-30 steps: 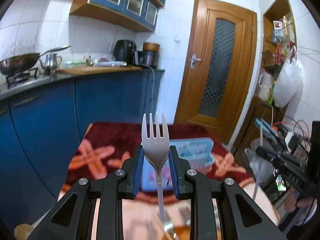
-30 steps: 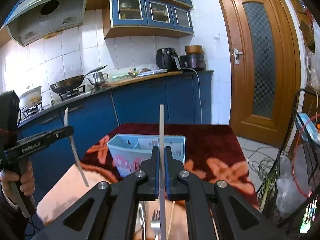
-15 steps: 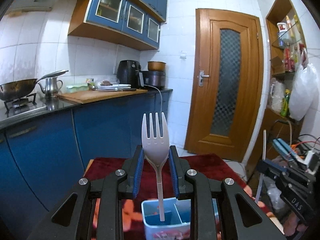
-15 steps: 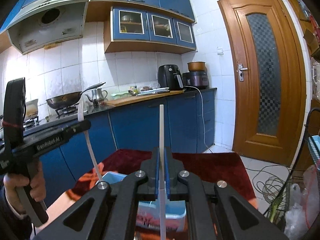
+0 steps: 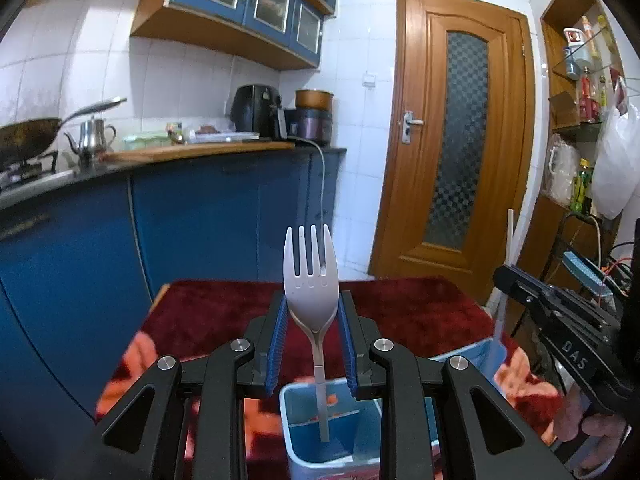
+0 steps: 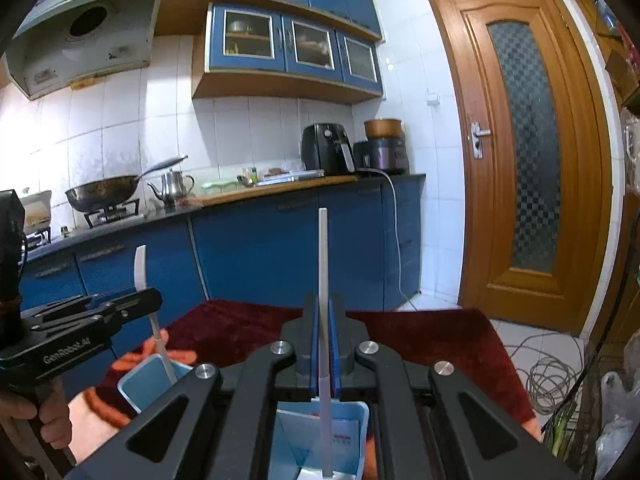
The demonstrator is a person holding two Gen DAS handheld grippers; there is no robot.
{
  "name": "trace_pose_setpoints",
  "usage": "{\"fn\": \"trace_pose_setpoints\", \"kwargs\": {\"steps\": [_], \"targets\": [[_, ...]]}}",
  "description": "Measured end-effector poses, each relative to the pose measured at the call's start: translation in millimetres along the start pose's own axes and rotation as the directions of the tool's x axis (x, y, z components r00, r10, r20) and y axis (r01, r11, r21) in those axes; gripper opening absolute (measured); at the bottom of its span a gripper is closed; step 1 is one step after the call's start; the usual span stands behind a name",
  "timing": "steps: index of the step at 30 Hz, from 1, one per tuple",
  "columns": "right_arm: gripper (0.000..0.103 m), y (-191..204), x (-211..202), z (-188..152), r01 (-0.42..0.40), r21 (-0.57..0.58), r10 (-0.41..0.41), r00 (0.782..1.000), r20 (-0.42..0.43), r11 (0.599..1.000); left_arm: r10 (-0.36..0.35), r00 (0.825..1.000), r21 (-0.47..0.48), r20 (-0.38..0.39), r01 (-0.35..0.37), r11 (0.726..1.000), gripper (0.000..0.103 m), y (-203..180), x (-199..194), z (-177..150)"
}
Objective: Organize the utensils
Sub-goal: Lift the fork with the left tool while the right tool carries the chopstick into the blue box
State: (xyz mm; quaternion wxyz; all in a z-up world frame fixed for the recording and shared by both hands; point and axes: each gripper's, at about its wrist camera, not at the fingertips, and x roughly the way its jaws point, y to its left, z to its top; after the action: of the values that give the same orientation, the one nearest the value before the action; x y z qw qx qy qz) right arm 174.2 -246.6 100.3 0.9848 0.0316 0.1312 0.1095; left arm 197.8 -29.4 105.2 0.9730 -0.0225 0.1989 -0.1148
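Note:
A white plastic fork (image 5: 310,280) stands upright, tines up, with my left gripper (image 5: 311,308) shut on its neck. Its handle reaches down into a compartment of the light blue divided bin (image 5: 286,420). My right gripper (image 6: 323,320) is shut on a thin white utensil (image 6: 322,256), also upright, whose lower end hangs inside another compartment of the bin (image 6: 365,420). The left wrist view has the right gripper (image 5: 505,276) at the right, and the right wrist view has the left gripper (image 6: 150,300) at the left. The bin sits on a dark red patterned tablecloth (image 5: 420,312).
Blue kitchen cabinets (image 5: 200,220) with a wok (image 6: 104,196) and kettle (image 6: 174,186) on the counter run along the left. A wooden door (image 5: 460,140) stands ahead. Shelves with bottles and bags (image 5: 580,120) and coiled cables (image 6: 556,376) lie to the right.
Both grippers have moved forward and down over the bin. The bin, earlier ahead on the table, is now right under the fingers, with both utensils' lower ends inside it.

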Motion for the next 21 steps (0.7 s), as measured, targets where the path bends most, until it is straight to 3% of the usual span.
{"fn": "trace_pose_setpoints", "kwargs": {"steps": [11, 12, 14, 15, 16, 21], "targets": [[0.008, -8.3, 4.1, -19.4, -0.007, 0.008, 0.007, 0.998, -0.057, 1.000, -0.008, 0.998, -0.008, -0.056, 0.007, 1.000, 0.025, -0.9, 9.7, -23.0], [0.009, -8.3, 3.7, -19.6, -0.009, 0.009, 0.010, 0.998, -0.059, 1.000, -0.007, 0.998, -0.009, -0.057, 0.007, 1.000, 0.026, -0.6, 9.6, -23.7], [0.025, -7.6, 3.1, -19.9, -0.012, 0.008, 0.012, 0.998, -0.063, 1.000, -0.012, 0.997, -0.010, -0.070, 0.012, 1.000, 0.030, -0.7, 9.0, -25.9], [0.028, -7.5, 1.7, -19.7, -0.018, 0.012, 0.019, 0.998, -0.061, 1.000, -0.013, 0.997, -0.010, -0.075, 0.012, 1.000, 0.032, -0.8, 8.7, -26.3], [0.030, -7.2, 1.1, -18.9, -0.022, 0.014, 0.022, 0.998, -0.060, 1.000, -0.015, 0.997, -0.010, -0.081, 0.014, 1.000, 0.037, -0.7, 7.8, -27.1], [0.032, -3.8, -12.2, -16.0, -0.027, 0.005, 0.027, 0.999, -0.046, 1.000, -0.019, 0.997, -0.003, -0.081, 0.019, 1.000, 0.039, -1.4, -2.1, -27.1]]}}
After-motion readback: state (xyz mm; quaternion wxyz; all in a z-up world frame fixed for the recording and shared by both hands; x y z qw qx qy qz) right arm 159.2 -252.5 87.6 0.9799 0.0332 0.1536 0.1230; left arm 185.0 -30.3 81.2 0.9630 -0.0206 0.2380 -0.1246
